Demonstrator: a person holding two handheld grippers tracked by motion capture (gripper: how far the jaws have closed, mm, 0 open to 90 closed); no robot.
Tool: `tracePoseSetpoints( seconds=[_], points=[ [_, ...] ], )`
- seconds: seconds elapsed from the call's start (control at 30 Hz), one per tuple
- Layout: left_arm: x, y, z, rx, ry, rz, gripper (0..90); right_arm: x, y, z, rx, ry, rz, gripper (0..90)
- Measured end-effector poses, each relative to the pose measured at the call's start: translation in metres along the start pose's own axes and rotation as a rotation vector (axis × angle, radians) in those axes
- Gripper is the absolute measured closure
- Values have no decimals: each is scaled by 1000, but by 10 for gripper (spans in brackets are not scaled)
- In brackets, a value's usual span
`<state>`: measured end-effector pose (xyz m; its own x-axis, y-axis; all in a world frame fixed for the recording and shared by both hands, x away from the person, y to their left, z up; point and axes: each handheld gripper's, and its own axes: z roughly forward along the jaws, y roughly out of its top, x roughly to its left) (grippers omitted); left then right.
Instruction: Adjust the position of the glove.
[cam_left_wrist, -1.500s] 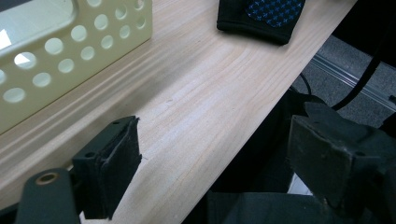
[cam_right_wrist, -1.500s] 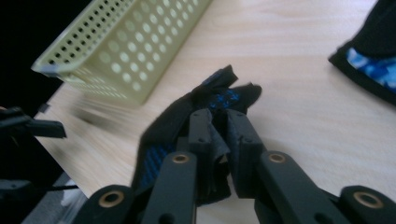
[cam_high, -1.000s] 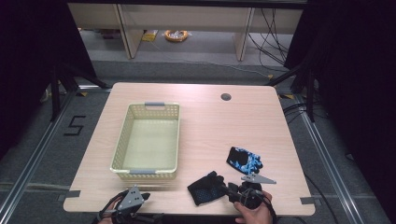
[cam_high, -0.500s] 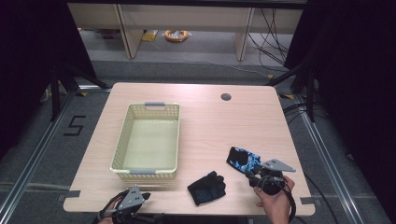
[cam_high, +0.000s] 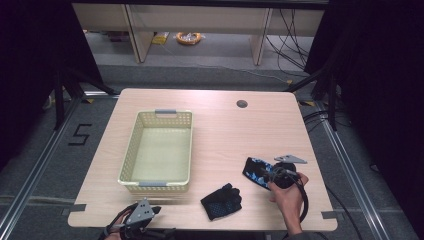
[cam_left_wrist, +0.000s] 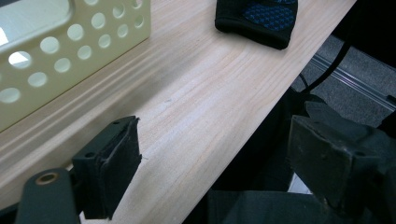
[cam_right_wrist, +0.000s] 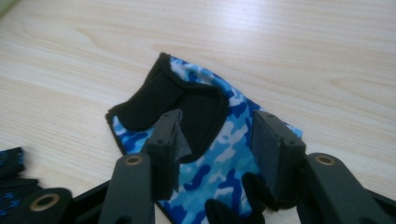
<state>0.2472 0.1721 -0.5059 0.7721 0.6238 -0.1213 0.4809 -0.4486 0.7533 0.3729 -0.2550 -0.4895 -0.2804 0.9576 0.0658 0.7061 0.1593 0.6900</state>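
Note:
A blue camouflage glove (cam_high: 256, 170) with a black cuff lies near the table's front right. My right gripper (cam_high: 270, 175) reaches it from the right, held in a hand. In the right gripper view its jaws stand open (cam_right_wrist: 219, 137) just over the glove (cam_right_wrist: 140, 105), one on each side of the camouflage part, with nothing pinched. A black glove with blue dots (cam_high: 221, 201) lies flat near the front edge, to the left of the camouflage one. My left gripper (cam_high: 150, 213) rests at the front left edge, open (cam_left_wrist: 217, 158) and empty, with the black glove (cam_left_wrist: 261, 16) farther ahead.
A pale yellow perforated basket (cam_high: 131, 155) stands left of centre with nothing inside; its wall (cam_left_wrist: 70, 46) is close to my left gripper. A round cable hole (cam_high: 242, 104) sits at the back of the table. The table's front edge drops off just beside my left gripper.
My right gripper moved right from beside the black glove to the camouflage glove and now straddles it. The left gripper and both gloves stayed where they were.

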Motion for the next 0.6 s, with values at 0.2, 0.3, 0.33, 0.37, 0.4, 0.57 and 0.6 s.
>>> tracePoseSetpoints(
  seconds=[0.2,0.3,0.33,0.37,0.4,0.57,0.6],
  points=[
    [-2,0,2,-29,-11,-21,165,-3,3,11,23,-21,10,530],
    [0,0,0,-5,5,-1,165,-7,3,14,35,-15,-30,532],
    [-1,0,1,-13,4,-6,165,-5,3,15,43,-21,-3,536],
    [-2,0,1,-26,-9,-21,165,-5,3,17,42,-16,10,545],
    [-2,0,1,-23,-7,-20,165,-5,3,18,52,-24,33,553],
    [-1,0,1,-13,-10,-6,165,-8,2,19,34,8,3,636],
    [-1,0,0,-6,-9,-5,165,-9,2,21,30,14,0,654]
  ],
)
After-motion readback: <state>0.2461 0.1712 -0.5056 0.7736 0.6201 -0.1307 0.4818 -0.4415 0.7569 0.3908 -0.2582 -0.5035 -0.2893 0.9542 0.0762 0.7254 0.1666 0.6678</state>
